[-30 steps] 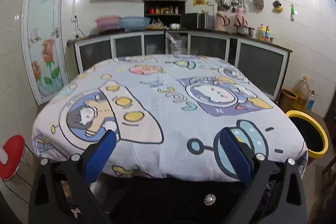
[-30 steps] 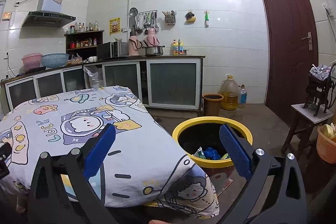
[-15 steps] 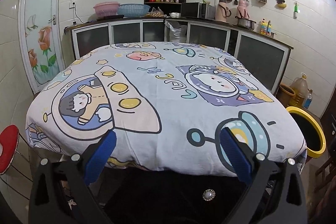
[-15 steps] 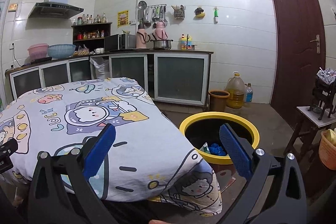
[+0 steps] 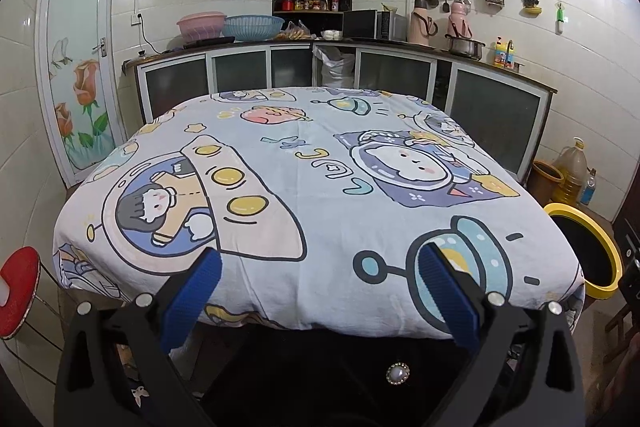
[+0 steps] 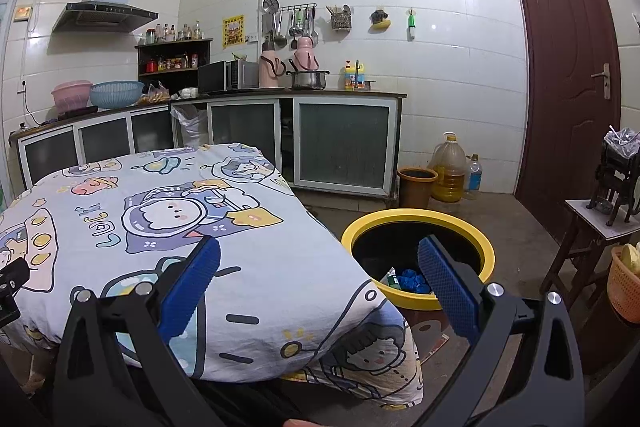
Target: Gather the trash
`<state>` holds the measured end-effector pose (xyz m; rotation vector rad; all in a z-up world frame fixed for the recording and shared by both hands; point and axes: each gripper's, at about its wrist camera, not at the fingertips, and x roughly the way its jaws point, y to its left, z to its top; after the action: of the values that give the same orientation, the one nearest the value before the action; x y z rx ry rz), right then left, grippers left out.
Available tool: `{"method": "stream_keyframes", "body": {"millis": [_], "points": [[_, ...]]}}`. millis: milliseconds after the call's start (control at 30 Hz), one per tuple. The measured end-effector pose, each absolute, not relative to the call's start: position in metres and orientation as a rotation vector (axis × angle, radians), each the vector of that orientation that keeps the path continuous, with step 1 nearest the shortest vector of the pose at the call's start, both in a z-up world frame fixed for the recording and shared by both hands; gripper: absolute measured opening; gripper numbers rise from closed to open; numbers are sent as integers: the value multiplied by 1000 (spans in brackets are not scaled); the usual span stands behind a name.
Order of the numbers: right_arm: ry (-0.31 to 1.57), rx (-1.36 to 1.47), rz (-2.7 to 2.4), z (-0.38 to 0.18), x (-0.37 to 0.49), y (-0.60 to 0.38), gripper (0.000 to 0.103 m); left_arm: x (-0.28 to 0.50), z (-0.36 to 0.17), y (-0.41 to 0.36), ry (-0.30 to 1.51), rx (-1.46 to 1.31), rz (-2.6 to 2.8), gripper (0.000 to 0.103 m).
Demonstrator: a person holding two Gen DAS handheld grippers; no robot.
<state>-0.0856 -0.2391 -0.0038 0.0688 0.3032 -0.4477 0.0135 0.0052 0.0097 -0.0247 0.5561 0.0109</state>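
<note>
A yellow-rimmed black trash bin stands on the floor at the table's right corner, with blue and green scraps lying inside. The same trash bin shows at the right edge of the left wrist view. The table carries only a cartoon-print cloth; no loose trash shows on it. My left gripper is open near the table's front edge, holding nothing. My right gripper is open too, one finger over the table corner and the other over the bin.
Kitchen counters with glass-door cabinets run behind the table. A brown bucket, an oil jug and a small bottle stand by the wall. A stool with a machine and an orange basket are at right. A red stool sits at left.
Both views have drawn back and risen a little, so more of the table and room shows. Both grippers remain open with nothing in them.
</note>
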Motion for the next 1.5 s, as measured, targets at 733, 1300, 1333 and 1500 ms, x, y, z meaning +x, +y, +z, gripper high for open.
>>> {"method": "stream_keyframes", "body": {"millis": [733,1300,1333,1500], "points": [[315,79,-447,-6,-84,-239,95,12,7,3,557,-27,-7,95],[323,82,-448,-9,-83,-239,95,12,7,2,549,-18,-18,95],[323,82,-448,-9,-84,-239,95,12,7,2,548,-17,-19,95],[325,84,-449,-9,-83,-239,95,13,6,2,551,-17,-23,95]]}}
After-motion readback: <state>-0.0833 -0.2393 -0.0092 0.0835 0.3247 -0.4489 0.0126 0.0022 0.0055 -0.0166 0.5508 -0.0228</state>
